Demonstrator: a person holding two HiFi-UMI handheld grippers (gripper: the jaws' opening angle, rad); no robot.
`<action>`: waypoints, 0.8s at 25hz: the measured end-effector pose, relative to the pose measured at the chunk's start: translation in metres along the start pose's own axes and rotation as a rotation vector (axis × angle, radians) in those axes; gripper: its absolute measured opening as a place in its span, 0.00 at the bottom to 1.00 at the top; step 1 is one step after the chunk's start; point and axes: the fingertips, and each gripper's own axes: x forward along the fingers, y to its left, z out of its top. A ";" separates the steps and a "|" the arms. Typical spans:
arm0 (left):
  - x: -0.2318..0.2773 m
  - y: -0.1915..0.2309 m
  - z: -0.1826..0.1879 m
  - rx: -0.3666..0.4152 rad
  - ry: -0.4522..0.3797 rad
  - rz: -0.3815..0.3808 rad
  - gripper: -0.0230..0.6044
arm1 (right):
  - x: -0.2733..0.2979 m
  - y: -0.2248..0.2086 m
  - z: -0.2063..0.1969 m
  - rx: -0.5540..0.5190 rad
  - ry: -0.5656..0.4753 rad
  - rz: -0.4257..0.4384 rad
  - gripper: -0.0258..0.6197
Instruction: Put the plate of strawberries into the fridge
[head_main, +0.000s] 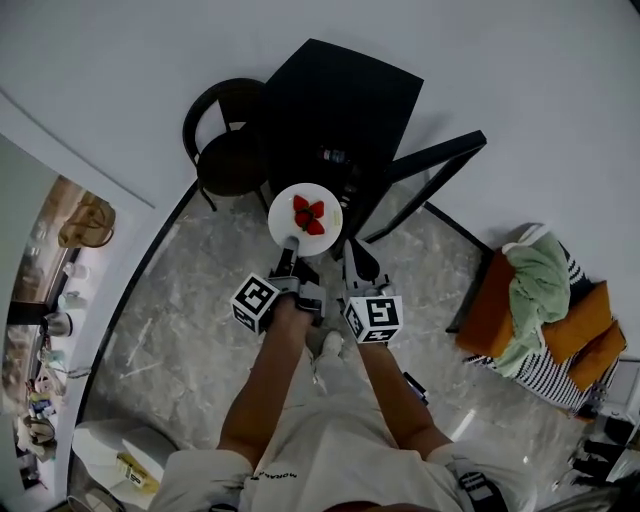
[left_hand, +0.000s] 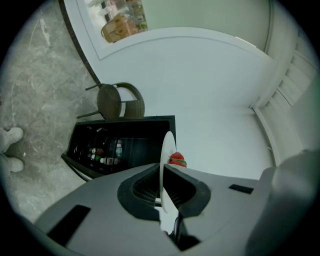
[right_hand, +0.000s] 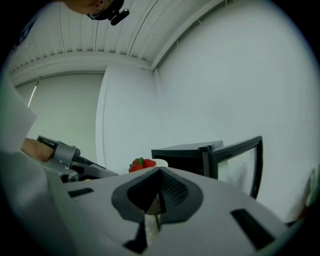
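A white plate (head_main: 283, 228) with red strawberries (head_main: 309, 215) hangs in front of a low black fridge (head_main: 340, 100), whose glass door (head_main: 430, 165) stands swung open to the right. My left gripper (head_main: 291, 247) is shut on the plate's near rim. In the left gripper view the plate (left_hand: 167, 150) runs edge-on between the jaws, with a strawberry (left_hand: 176, 159) beside it and bottles on the fridge (left_hand: 120, 145) shelves. My right gripper (head_main: 352, 250) is just right of the plate, jaws shut with nothing in them. The right gripper view shows the strawberries (right_hand: 141, 164) to its left and the door (right_hand: 240, 160) ahead.
A dark round-backed chair (head_main: 228, 150) stands just left of the fridge. An orange seat piled with green cloth (head_main: 540, 290) and striped fabric sits at the right. A white bin (head_main: 115, 455) is at lower left. The floor is grey marble.
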 end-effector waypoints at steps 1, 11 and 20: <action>0.006 0.003 0.003 0.000 0.003 -0.001 0.06 | 0.005 -0.001 -0.002 -0.001 -0.002 -0.004 0.04; 0.066 0.039 0.017 0.037 0.067 0.011 0.06 | 0.040 -0.016 -0.046 0.010 0.019 -0.064 0.04; 0.114 0.083 0.019 0.009 0.068 0.025 0.06 | 0.075 -0.034 -0.088 0.004 0.040 -0.069 0.04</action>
